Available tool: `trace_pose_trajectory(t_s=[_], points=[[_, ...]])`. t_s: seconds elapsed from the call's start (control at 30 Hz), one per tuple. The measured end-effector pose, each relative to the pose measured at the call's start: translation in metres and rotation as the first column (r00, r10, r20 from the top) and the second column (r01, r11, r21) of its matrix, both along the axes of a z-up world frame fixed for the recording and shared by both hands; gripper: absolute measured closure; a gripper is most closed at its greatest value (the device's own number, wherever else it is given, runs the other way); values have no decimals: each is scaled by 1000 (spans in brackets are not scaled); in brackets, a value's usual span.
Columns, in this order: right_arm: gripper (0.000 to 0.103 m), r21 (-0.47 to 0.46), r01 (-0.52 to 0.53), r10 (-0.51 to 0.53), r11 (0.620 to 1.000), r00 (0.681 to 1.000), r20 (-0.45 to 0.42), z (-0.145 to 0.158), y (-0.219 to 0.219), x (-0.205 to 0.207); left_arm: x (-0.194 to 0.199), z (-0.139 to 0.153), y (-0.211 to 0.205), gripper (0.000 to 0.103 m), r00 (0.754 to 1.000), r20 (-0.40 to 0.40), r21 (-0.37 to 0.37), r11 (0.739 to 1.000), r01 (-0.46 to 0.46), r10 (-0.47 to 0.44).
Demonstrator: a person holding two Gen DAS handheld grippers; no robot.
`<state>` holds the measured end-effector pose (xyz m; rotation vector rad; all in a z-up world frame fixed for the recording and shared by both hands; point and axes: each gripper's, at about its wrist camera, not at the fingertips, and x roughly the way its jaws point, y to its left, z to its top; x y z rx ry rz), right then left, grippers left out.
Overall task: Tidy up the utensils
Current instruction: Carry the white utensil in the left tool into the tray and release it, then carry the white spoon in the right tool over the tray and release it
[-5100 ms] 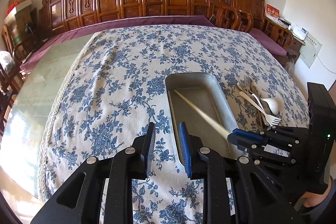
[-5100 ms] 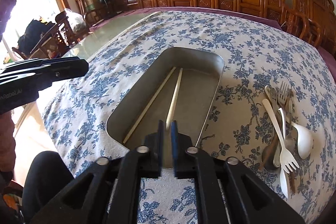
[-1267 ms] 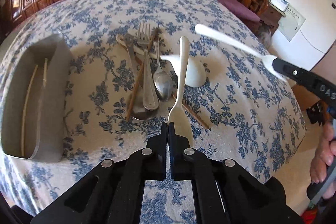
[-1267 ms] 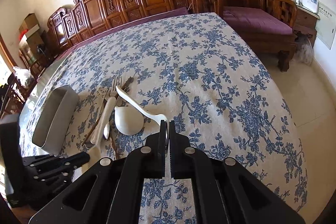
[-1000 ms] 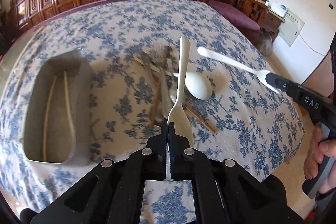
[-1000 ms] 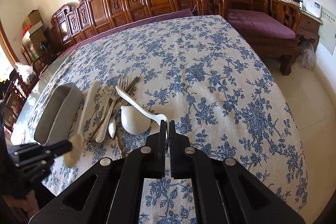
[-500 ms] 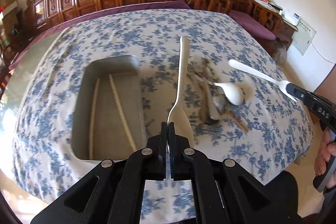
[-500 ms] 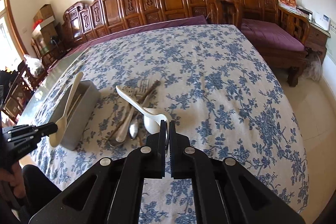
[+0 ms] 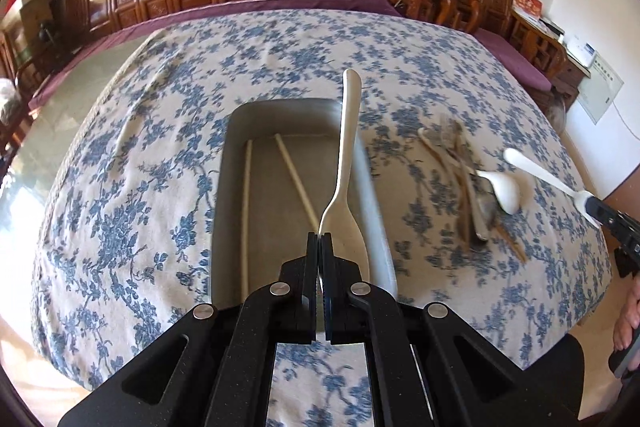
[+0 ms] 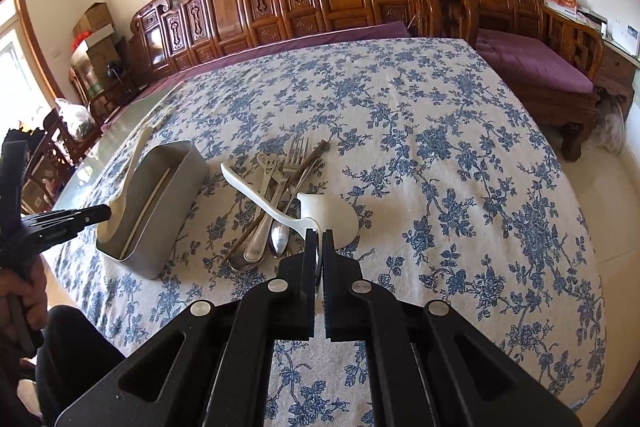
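Left wrist view, read from left to right: two pale chopsticks (image 9: 280, 183) lie lengthwise in the grey metal tray (image 9: 236, 119), which stands on the bench under a blue-flowered cloth (image 9: 132, 163). Above the tray's right half, the left hand-held gripper (image 9: 319, 247) is clenched on the head of a white plastic utensil (image 9: 347, 147), handle pointing away. Farther right, a pile of loose cutlery (image 9: 460, 167) and a white soup spoon (image 9: 506, 189) rest on the cloth, well apart from the tray. At the far right edge, the right hand-held gripper (image 9: 592, 209) grasps a second white plastic utensil (image 9: 536, 173) by its head, held over the cloth.

Judged step: depositing the left utensil in the tray. To do it well, keep the handle parallel to the chopsticks, lower until it sits inside the right wall, then release; a tilted drop risks the handle catching on the rim.
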<state>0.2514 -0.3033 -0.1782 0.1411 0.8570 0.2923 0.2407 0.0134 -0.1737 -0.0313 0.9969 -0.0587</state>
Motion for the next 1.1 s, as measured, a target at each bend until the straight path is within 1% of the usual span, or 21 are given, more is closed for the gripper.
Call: trace_pose_trajectory(t_s=[0.2, 0.43, 0.57, 0.63, 0.77, 0.83, 0.93, 1.03, 1.1], points=[[99, 8, 1, -1, 1000, 1000, 1, 1, 6, 5, 11, -17, 20, 102, 999, -23, -9, 1000, -23, 23], [99, 10, -5, 5, 1000, 1000, -6, -2, 24, 11, 16, -25, 36, 102, 999, -14, -8, 999, -43, 43], [99, 14, -13, 14, 1000, 1000, -13, -5, 41, 15, 17, -25, 42, 102, 999, 6, -15, 999, -46, 46], [99, 24, -20, 20, 1000, 1000, -14, -4, 52, 16, 15, -23, 44, 102, 999, 23, -22, 999, -37, 37], [99, 27, -41, 42, 999, 999, -9, -2, 77, 20, 9, -18, 45, 102, 998, 65, -10, 1000, -15, 16], [99, 27, -54, 54, 998, 999, -7, 0, 91, 23, 7, -14, 48, 102, 997, 81, -19, 1000, -5, 6], [99, 14, -75, 75, 997, 997, 0, 1, 115, 27, 4, -9, 51, 102, 994, 112, -16, 1000, 5, -3], [99, -8, -95, 95, 995, 995, 6, 0, 137, 31, 2, -5, 54, 102, 989, 147, 7, 1000, -2, 1], [99, -21, -107, 107, 994, 994, 6, -1, 152, 35, 1, -3, 57, 102, 988, 153, -4, 1000, 2, -2]])
